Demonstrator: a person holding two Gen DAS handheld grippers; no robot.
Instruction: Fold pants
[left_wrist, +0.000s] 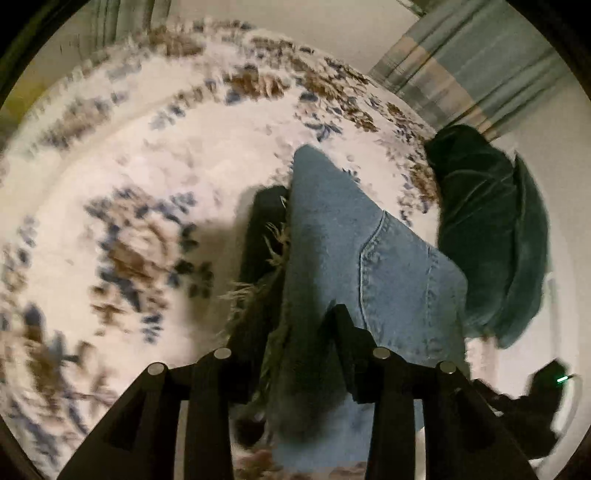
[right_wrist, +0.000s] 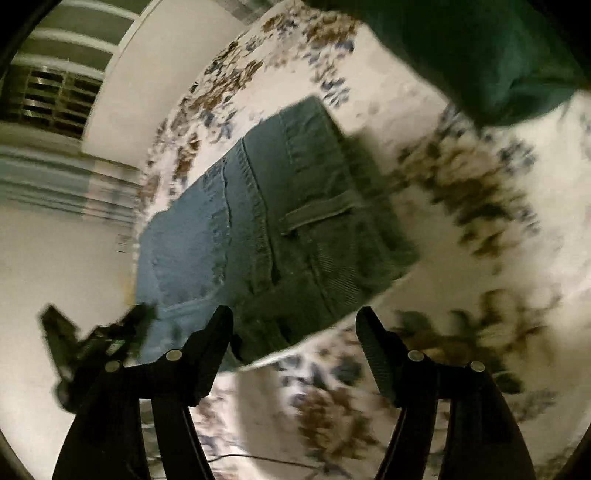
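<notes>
Blue denim pants (left_wrist: 351, 251) with a frayed hem hang lifted above a white floral carpet (left_wrist: 147, 166). My left gripper (left_wrist: 291, 325) is shut on the pants near the frayed hem; its left finger is hidden behind the fabric. In the right wrist view the pants (right_wrist: 280, 221) lie folded on the carpet, with a seam and a belt loop showing. My right gripper (right_wrist: 295, 325) is open and empty, fingers just above the pants' near edge. The left gripper (right_wrist: 92, 343) shows at the lower left of the right wrist view.
A dark green garment (left_wrist: 491, 229) lies at the carpet's right edge and fills the top right of the right wrist view (right_wrist: 480, 48). Striped curtains (left_wrist: 480, 62) hang beyond. Pale bare floor (right_wrist: 55, 277) borders the carpet. A thin cable (right_wrist: 258, 458) lies on the carpet near the bottom.
</notes>
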